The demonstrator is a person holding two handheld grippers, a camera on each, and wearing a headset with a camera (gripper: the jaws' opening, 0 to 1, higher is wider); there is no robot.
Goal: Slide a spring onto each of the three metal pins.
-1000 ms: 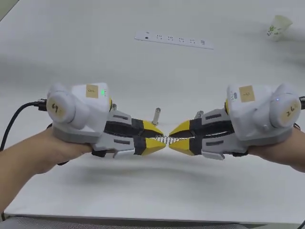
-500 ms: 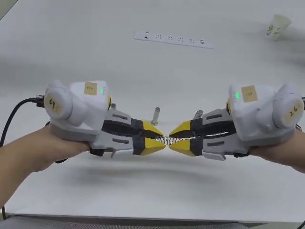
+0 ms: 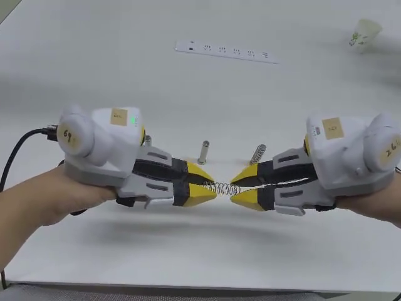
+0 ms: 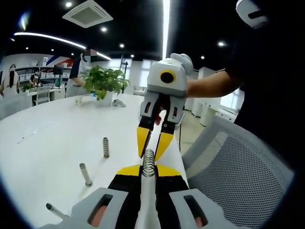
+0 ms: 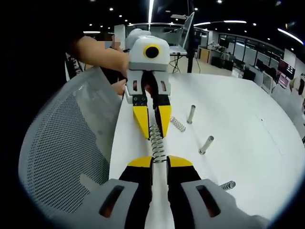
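Observation:
A small metal spring (image 3: 222, 187) is stretched level between the two grippers above the white table (image 3: 188, 244). My left gripper (image 3: 212, 188) is shut on its left end. My right gripper (image 3: 233, 190) stands open, with the spring's (image 5: 156, 140) other end between its parted jaws. Behind them stand a bare pin (image 3: 203, 152), a pin wearing a spring (image 3: 257, 153), and a third pin (image 3: 148, 140) partly hidden by the left gripper. A loose spring (image 5: 177, 124) lies on the table near the far pin (image 5: 191, 113).
A white power strip (image 3: 225, 51) lies at the back of the table and a paper cup (image 3: 365, 32) sits at the far right. A black cable (image 3: 17, 158) trails from the left gripper. A mesh chair (image 4: 228, 167) stands at the table's near edge.
The right gripper has drawn back to the right and its jaws have parted. More of the spring shows between the tips. The left gripper has stayed put.

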